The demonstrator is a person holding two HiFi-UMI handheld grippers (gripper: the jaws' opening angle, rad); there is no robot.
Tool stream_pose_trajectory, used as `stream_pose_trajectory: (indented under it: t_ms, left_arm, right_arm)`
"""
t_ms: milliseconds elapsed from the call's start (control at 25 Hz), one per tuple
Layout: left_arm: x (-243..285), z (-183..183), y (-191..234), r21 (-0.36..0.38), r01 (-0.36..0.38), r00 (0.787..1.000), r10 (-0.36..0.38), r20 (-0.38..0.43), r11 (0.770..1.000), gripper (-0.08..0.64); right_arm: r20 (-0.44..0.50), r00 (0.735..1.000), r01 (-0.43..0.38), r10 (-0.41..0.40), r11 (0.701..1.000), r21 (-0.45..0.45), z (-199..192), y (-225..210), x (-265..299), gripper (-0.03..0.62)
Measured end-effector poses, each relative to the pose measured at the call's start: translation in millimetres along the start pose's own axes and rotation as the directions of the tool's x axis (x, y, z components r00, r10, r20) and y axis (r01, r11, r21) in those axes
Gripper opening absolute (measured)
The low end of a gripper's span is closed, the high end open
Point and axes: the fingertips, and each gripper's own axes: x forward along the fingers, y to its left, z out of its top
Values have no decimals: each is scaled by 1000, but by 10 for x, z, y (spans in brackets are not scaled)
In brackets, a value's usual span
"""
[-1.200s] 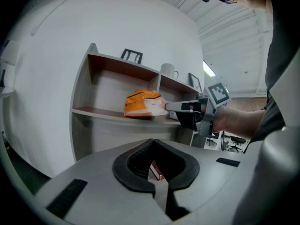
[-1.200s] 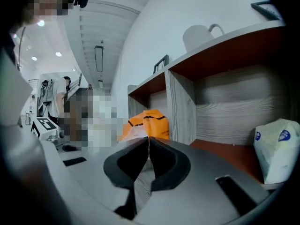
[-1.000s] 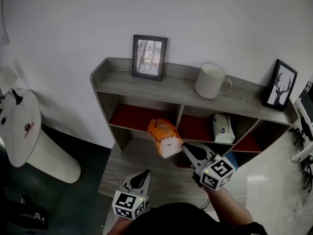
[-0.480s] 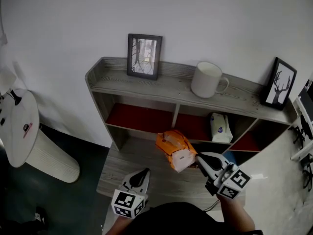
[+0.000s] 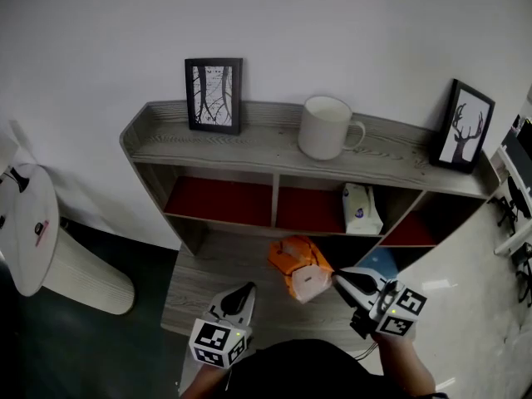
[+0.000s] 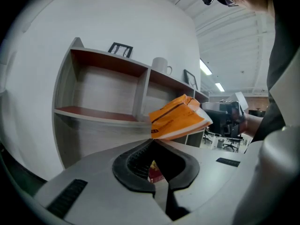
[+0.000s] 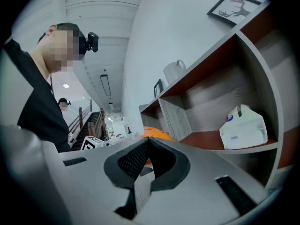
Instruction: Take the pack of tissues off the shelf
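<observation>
orange tissue pack (image 5: pixel 299 264) | clamped at tips of right hand-held gripper (image 5: pixel 338 278)

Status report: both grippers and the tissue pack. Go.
Right gripper shut on orange plastic tissue pack, held out in front of grey wooden shelf. Left gripper shut, empty. Nothing in the way.

Plain white wall (image 5: pixel 332 23) behind a grey wooden shelf (image 5: pixel 249 150); dark floor (image 5: pixel 137 339), perhaps carpet, at left
</observation>
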Motion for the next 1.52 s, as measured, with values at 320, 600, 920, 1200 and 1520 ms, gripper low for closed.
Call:
stream_pose_trajectory:
  t_ms: [320, 600, 920, 1200, 1520]
  left_arm:
    - [244, 101, -304, 5, 49, 999, -49, -9, 999, 12]
    - [353, 60, -520, -1, 82, 996, -82, -37, 997, 12]
    - [361, 28, -700, 3, 114, 991, -113, -74, 994, 13]
    - [341, -122, -746, -26, 124, 985, -126, -118, 992, 13]
    - [341, -194, -758, -50, 138, 982, -143, -125, 989, 14]
  right_arm:
    - [-50, 998, 39, -37, 998, 44, -238, -201, -305, 18]
    - [-92, 991, 103, -93, 990, 100, -593, -392, -530, 17]
    - [-204, 965, 186, -164, 978, 93, -1082, -497, -671, 18]
    - [-272, 950, 191, -155, 975, 110, -1487, -512, -635, 17]
    - [-367, 914, 291, -172, 909, 300, -2215, -761, -679, 18]
